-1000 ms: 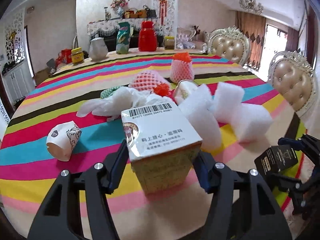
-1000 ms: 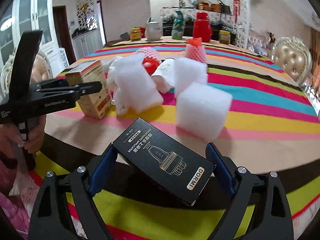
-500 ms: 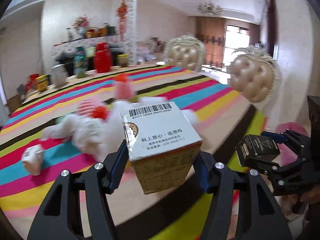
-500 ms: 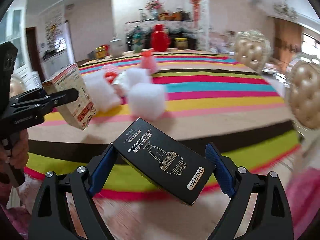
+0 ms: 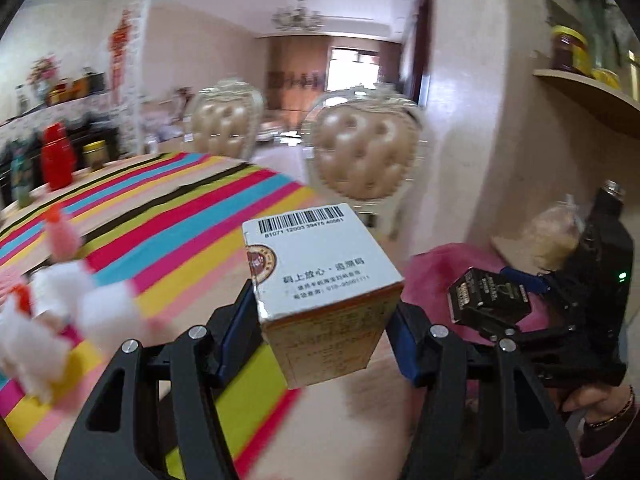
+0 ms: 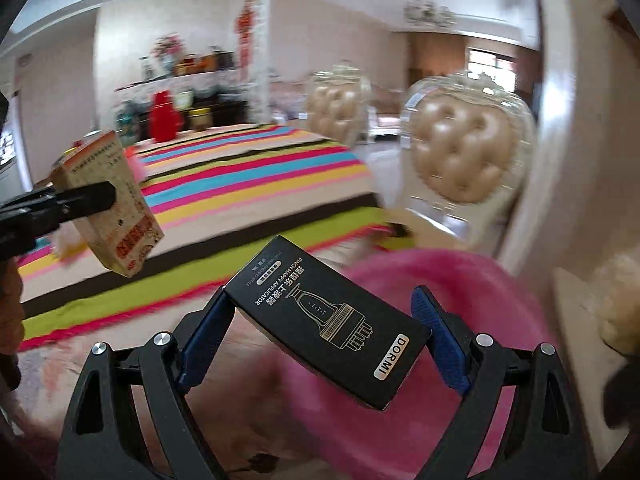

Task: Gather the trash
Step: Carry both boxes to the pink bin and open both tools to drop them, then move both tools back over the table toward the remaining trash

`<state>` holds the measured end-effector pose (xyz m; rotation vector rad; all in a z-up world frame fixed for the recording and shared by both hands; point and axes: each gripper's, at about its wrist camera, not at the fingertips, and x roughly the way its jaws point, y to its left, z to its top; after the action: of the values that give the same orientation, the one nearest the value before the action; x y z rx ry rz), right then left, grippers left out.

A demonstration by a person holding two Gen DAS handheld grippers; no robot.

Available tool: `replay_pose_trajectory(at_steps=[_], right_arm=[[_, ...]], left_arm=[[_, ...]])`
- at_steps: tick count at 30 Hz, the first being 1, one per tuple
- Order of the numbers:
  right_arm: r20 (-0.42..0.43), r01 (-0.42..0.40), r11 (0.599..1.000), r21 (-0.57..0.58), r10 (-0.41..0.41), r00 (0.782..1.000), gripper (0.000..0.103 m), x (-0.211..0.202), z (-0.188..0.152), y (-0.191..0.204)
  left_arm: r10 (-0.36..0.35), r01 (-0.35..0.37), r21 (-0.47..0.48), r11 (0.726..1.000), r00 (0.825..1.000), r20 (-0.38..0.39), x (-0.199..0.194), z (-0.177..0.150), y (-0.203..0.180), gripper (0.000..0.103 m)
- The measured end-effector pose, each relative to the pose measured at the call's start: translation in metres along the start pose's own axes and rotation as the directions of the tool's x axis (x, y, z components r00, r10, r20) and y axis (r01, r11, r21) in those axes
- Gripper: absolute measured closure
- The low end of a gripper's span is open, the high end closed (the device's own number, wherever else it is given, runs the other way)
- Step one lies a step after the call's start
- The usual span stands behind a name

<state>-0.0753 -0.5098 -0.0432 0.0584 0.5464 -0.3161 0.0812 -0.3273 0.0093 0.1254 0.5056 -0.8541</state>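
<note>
Between the blue pads of the left gripper (image 5: 326, 340), a cream carton (image 5: 320, 280) with a barcode on its white top is being clamped, both pads pressing on its sides; it is being carried clear of the striped tablecloth (image 5: 168, 232), out past the table's near edge. Seen from the right wrist, the same carton (image 6: 112, 208) is being held tilted, a red label at its lower end.

Between the pads of the right gripper (image 6: 324, 336), a flat black box (image 6: 328, 312) (gold line drawing, "DORMI" printed at one end) is being gripped by its two long edges, lying slantwise across the jaws. It is being held above a pink bin (image 6: 460, 304), which is being blurred by motion. From the left wrist the black box (image 5: 486, 300) is being shown over the same pink bin (image 5: 440, 264).

Left on the tablecloth, blurred: white foam blocks (image 5: 60, 312) and a pink net sleeve (image 5: 60, 232). Beyond the table, two tufted chairs (image 6: 460, 148) are being shown.
</note>
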Motion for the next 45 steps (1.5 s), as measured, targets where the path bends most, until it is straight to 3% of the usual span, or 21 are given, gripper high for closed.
replay_pose_trajectory(at_steps=[8, 13, 21, 22, 23, 25, 30, 32, 39, 45], right_arm=[[-0.031, 0.122, 0.987, 0.105, -0.119, 0.992, 0.017, 0.007, -0.024, -0.072], [-0.057, 0.153, 0.981, 0.119, -0.148, 0.987, 0.017, 0.013, -0.033, -0.093], [-0.069, 0.174, 0.979, 0.103, -0.167, 0.984, 0.016, 0.019, -0.03, -0.099], [-0.069, 0.18, 0.979, 0.097, -0.174, 0.982, 0.016, 0.021, -0.03, -0.098], [-0.07, 0.183, 0.979, 0.091, -0.177, 0.982, 0.014, 0.024, -0.029, -0.098], [-0.059, 0.174, 0.981, 0.08, -0.17, 0.984, 0.009, 0.029, -0.027, -0.095], [-0.066, 0.18, 0.98, 0.081, -0.175, 0.982, 0.009, 0.031, -0.024, -0.092], [-0.06, 0.182, 0.98, 0.082, -0.178, 0.982, 0.009, 0.031, -0.022, -0.092], [-0.022, 0.162, 0.984, 0.074, -0.161, 0.987, 0.009, 0.008, -0.01, -0.063], [0.028, 0.041, 0.998, 0.039, -0.043, 0.999, 0.009, 0.009, 0.006, -0.005]], left_arm=[[-0.205, 0.206, 0.05, 0.977, 0.978, -0.023, 0.058, 0.022, -0.084, 0.044], [-0.254, 0.256, 0.066, 0.964, 0.966, -0.042, 0.08, 0.031, -0.119, 0.044], [-0.313, 0.318, 0.045, 0.947, 0.945, -0.092, 0.109, 0.032, -0.133, 0.043], [-0.321, 0.326, 0.038, 0.945, 0.942, -0.102, 0.112, 0.032, -0.132, 0.038], [-0.324, 0.328, 0.026, 0.944, 0.94, -0.106, 0.114, 0.032, -0.132, 0.025], [-0.316, 0.318, 0.01, 0.948, 0.945, -0.083, 0.112, 0.032, -0.125, 0.016], [-0.266, 0.266, -0.013, 0.964, 0.963, -0.049, 0.097, 0.037, -0.098, 0.015], [-0.234, 0.233, -0.017, 0.972, 0.972, -0.029, 0.086, 0.038, -0.084, 0.01], [-0.053, 0.052, -0.039, 0.998, 0.998, -0.019, 0.045, 0.026, -0.027, 0.005], [0.112, -0.112, -0.03, 0.993, 0.993, -0.033, 0.002, 0.001, 0.02, 0.005]])
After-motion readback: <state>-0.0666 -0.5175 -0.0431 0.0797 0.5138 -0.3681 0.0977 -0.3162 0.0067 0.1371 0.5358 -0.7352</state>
